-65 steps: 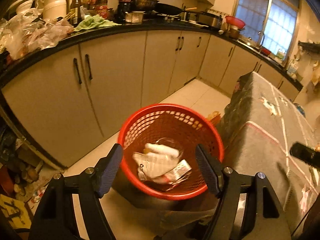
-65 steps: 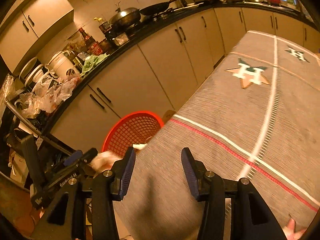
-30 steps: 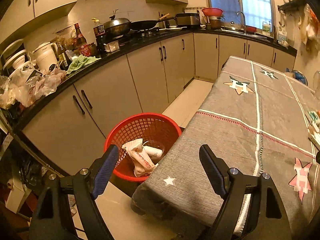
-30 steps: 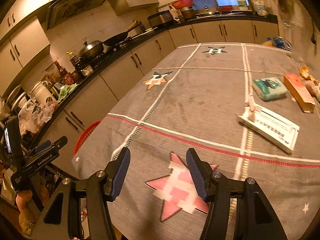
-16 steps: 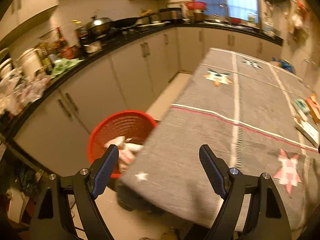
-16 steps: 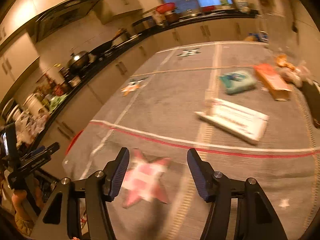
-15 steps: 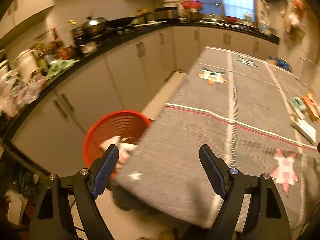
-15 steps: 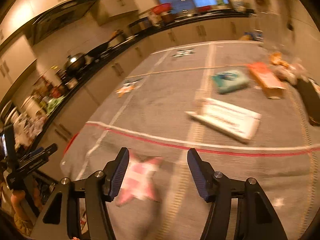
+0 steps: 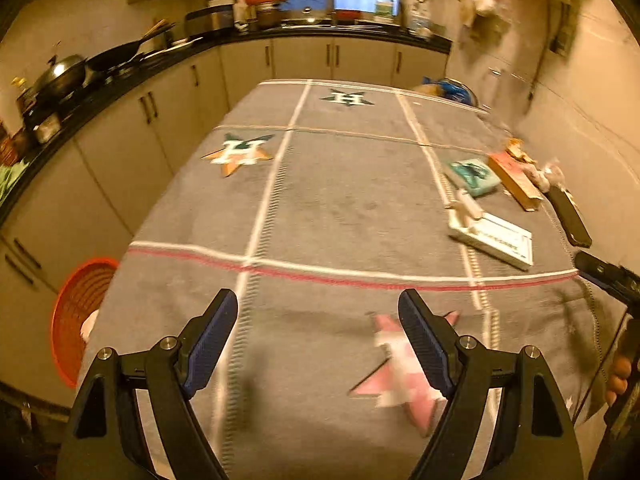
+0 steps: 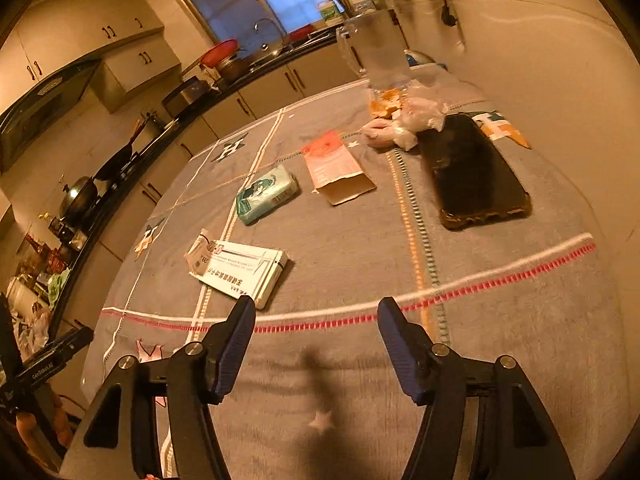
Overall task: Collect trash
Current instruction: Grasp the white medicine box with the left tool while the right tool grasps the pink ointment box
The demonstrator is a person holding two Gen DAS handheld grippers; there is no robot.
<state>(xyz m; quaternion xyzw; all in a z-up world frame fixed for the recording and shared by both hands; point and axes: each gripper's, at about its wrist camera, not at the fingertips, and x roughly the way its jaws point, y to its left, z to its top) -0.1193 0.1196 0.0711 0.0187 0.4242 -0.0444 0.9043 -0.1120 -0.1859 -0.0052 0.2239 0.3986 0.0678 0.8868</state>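
Observation:
Trash lies on the grey star-patterned tablecloth [image 10: 360, 248]: a flat white box [image 10: 240, 270] [image 9: 494, 236], a teal packet [image 10: 266, 194] [image 9: 474, 172], a red-and-tan carton [image 10: 338, 168] [image 9: 514, 178] and crumpled plastic wrap [image 10: 404, 126]. My right gripper [image 10: 316, 318] hovers over the cloth just this side of the white box, its jaws opening with nothing between them. My left gripper [image 9: 318, 320] is open and empty above the table's near end. The red mesh basket [image 9: 78, 308] stands on the floor at the table's left corner.
A black phone [image 10: 474, 174] lies right of the carton, and a glass mug [image 10: 376, 54] stands behind the wrap near the wall. Cabinets and a cluttered counter [image 9: 120, 76] run along the left and far sides. The other gripper's tip [image 9: 604, 276] shows at the right edge.
Both grippers swung right, away from the basket and over the table. The trash items now sit closer in the right wrist view, and the right jaws stand slightly wider.

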